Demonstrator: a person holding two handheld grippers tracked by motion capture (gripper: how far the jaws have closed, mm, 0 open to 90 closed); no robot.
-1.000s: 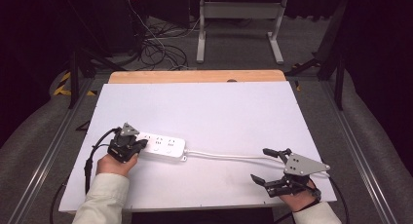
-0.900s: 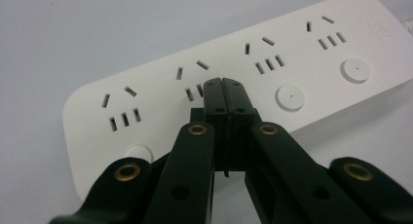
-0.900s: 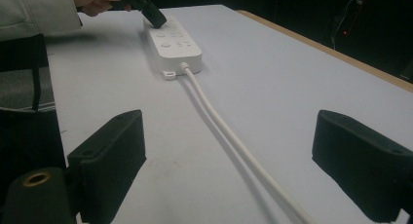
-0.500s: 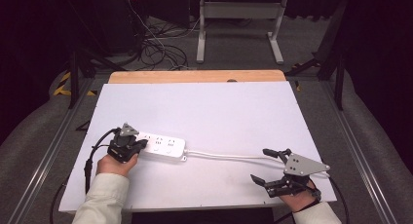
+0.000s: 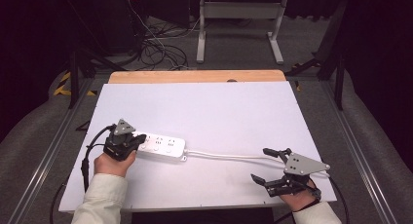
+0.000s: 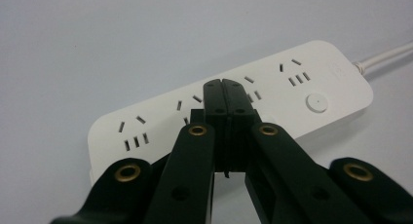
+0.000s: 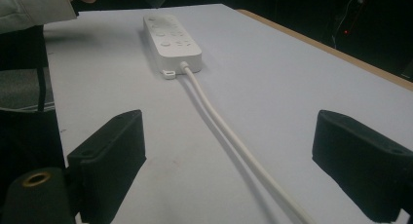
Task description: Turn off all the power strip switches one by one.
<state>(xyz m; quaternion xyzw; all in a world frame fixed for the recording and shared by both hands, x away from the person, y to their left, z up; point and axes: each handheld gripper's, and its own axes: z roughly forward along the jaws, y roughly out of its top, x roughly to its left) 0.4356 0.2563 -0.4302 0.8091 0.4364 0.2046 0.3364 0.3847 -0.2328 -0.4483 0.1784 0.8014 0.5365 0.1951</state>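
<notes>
A white power strip [image 5: 163,145] lies flat at the table's front left, socket face up, with a round button [image 6: 316,102] near its cable end. Its white cable [image 5: 224,157] runs right across the table. My left gripper [image 5: 139,141] is shut, its joined tips [image 6: 224,87] over the strip's middle sockets; whether they press on it I cannot tell. My right gripper [image 5: 259,164] stands open at the front right, low over the table. In the right gripper view the cable [image 7: 219,121] passes between the spread jaws [image 7: 234,151], untouched, toward the strip [image 7: 173,36].
The white table top [image 5: 204,102] has a wooden strip [image 5: 195,76] along its far edge. Metal rails [image 5: 53,151] flank both sides. Beyond the table stand a grey frame [image 5: 238,19] and loose floor cables [image 5: 160,44]. A sleeve [image 7: 34,7] shows in the right gripper view.
</notes>
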